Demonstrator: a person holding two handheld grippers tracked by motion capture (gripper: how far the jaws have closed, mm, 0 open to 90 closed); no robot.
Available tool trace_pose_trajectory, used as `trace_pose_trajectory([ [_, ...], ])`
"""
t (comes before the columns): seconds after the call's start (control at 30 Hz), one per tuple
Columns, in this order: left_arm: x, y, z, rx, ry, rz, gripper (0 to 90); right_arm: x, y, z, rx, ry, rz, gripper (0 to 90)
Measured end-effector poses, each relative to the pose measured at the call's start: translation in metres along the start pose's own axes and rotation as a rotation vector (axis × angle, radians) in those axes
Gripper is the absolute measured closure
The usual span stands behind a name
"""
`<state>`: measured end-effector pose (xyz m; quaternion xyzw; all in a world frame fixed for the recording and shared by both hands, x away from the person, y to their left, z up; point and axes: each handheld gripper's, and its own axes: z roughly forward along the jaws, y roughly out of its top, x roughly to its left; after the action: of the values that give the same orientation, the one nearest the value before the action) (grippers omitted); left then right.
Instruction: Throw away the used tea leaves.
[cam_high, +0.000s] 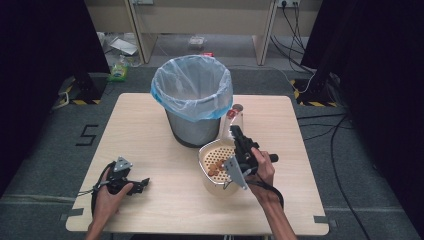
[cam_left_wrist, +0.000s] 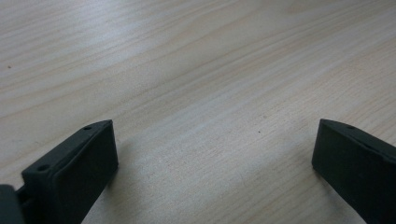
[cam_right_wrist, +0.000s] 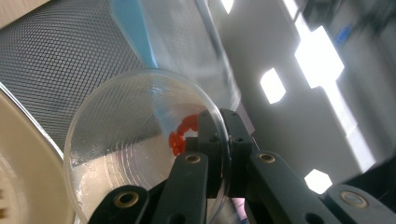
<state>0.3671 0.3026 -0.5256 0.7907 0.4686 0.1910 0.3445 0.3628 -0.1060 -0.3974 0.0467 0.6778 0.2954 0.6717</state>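
My right gripper (cam_high: 234, 132) is shut on the wall of a clear plastic cup (cam_high: 234, 116), held tilted just right of the bin. In the right gripper view, one jaw of that gripper (cam_right_wrist: 222, 128) sits inside the cup (cam_right_wrist: 126, 140) and the other outside its rim. A red mark shows through the plastic. Below the cup stands a cream strainer bowl (cam_high: 204, 151) holding several orange pieces (cam_high: 216, 167). My left gripper (cam_high: 142, 184) rests on the table's front left. It is open, with bare wood between its jaws (cam_left_wrist: 215, 154).
A grey mesh waste bin (cam_high: 192, 127) lined with a pale blue bag stands at the table's middle back, and its mesh wall (cam_right_wrist: 60, 60) is close behind the cup. The wooden table (cam_high: 150, 130) has edges on all sides. Cables lie on the floor at right.
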Motion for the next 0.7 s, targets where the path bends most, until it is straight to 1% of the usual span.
trace_pose_trajectory([
  [0.03,0.000,0.000,0.000,0.000,0.000,0.000,0.0,-0.004,-0.001,0.001,0.019,0.016,0.077,88.5],
  [0.07,0.000,0.000,0.000,0.000,0.000,0.000,0.0,-0.011,-0.004,0.004,0.059,0.053,0.192,88.5],
  [0.1,0.000,0.000,0.000,0.000,0.000,0.000,0.0,-0.011,-0.004,0.004,0.059,0.053,0.192,88.5],
  [0.13,0.000,0.000,0.000,0.000,0.000,0.000,0.0,-0.013,-0.006,0.005,0.065,0.062,0.246,88.5],
  [0.17,0.000,0.000,0.000,0.000,0.000,0.000,0.0,-0.016,-0.007,0.006,0.081,0.074,0.280,88.4],
  [0.2,0.000,0.000,0.000,0.000,0.000,0.000,0.0,-0.017,-0.009,0.007,0.087,0.081,0.300,88.4],
  [0.37,0.000,0.000,0.000,0.000,0.000,0.000,0.0,-0.027,-0.023,0.011,0.121,0.129,0.473,88.4],
  [0.43,0.000,0.000,0.000,0.000,0.000,0.000,0.0,-0.031,-0.029,0.012,0.129,0.141,0.521,88.4],
  [0.47,0.000,0.000,0.000,0.000,0.000,0.000,0.0,-0.036,-0.035,0.014,0.139,0.156,0.591,88.4],
  [0.5,0.000,0.000,0.000,0.000,0.000,0.000,0.0,-0.036,-0.035,0.014,0.139,0.156,0.591,88.4],
  [0.53,0.000,0.000,0.000,0.000,0.000,0.000,0.0,-0.038,-0.038,0.016,0.140,0.163,0.626,88.4],
  [0.57,0.000,0.000,0.000,0.000,0.000,0.000,0.0,-0.041,-0.040,0.017,0.146,0.167,0.652,88.4],
  [0.67,0.000,0.000,0.000,0.000,0.000,0.000,0.0,-0.048,-0.044,0.021,0.163,0.186,0.692,88.3],
  [0.7,0.000,0.000,0.000,0.000,0.000,-0.001,0.0,-0.052,-0.046,0.023,0.163,0.191,0.714,88.3],
])
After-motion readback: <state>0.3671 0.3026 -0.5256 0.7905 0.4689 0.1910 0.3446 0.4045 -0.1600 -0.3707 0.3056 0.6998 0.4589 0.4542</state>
